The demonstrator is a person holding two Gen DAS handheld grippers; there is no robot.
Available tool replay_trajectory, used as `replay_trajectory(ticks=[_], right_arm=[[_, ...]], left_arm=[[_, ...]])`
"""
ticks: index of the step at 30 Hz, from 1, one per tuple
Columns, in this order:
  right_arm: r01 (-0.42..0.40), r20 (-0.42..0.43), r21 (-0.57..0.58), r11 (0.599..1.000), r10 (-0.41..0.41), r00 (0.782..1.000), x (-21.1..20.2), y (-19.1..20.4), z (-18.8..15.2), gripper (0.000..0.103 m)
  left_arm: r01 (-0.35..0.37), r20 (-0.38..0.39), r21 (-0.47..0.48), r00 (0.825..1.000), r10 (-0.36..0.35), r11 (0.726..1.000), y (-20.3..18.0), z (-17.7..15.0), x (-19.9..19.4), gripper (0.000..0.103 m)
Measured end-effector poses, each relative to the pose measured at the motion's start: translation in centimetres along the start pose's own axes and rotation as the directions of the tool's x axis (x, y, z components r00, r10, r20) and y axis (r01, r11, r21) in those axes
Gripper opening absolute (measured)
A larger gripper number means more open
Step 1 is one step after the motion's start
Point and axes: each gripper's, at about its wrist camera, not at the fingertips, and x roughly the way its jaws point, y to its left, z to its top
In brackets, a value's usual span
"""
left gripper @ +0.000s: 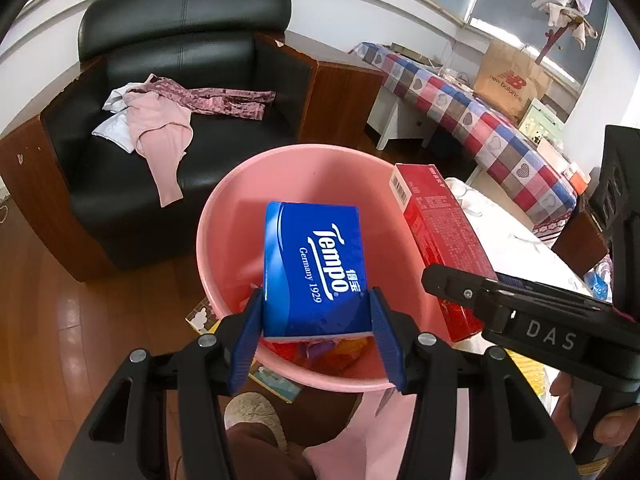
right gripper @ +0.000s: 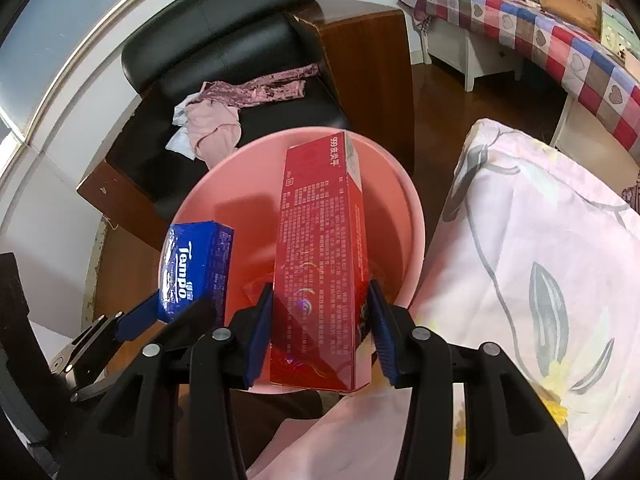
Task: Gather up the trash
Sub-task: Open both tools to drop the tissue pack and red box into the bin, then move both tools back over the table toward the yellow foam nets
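My left gripper is shut on a blue Tempo tissue pack, holding it over the mouth of a pink bin. Its blue pads press both sides of the pack. My right gripper is shut on a long red carton, also held above the pink bin. In the left wrist view the red carton hangs at the bin's right rim with the right gripper's black body over it. Colourful wrappers lie at the bin's bottom. The tissue pack shows left of the carton in the right wrist view.
A black leather armchair with pink clothes stands behind the bin. A bed with a flowered quilt lies to the right. A table with a checked cloth holds a brown paper bag. Slippered foot on the wooden floor.
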Motion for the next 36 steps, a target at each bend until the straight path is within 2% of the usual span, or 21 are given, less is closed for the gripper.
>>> replay_trajectory(ticks=[20,31,36], right_arm=[[0.050,0.007,0.005,0.999,-0.050,0.999,1.1,0.0,0.5,0.046],[0.036,0.043,0.001,0.999,-0.036,0.998,-0.7,-0.6,0.2,0.046],[0.029,0.076,-0.006,1.000,-0.029,0.997,-2.7,-1.1,-0.4,0.046]], left_arm=[[-0.011,-0.021,-0.008,1.000,0.011,1.000,0.2,0.2,1.1,0.053],[-0.013,-0.012,-0.006,1.000,0.013,1.000,-0.1,0.4,0.5,0.053],[-0.005,0.008,0.004,1.000,0.005,1.000,-0.8,0.4,-0.7,0.053]])
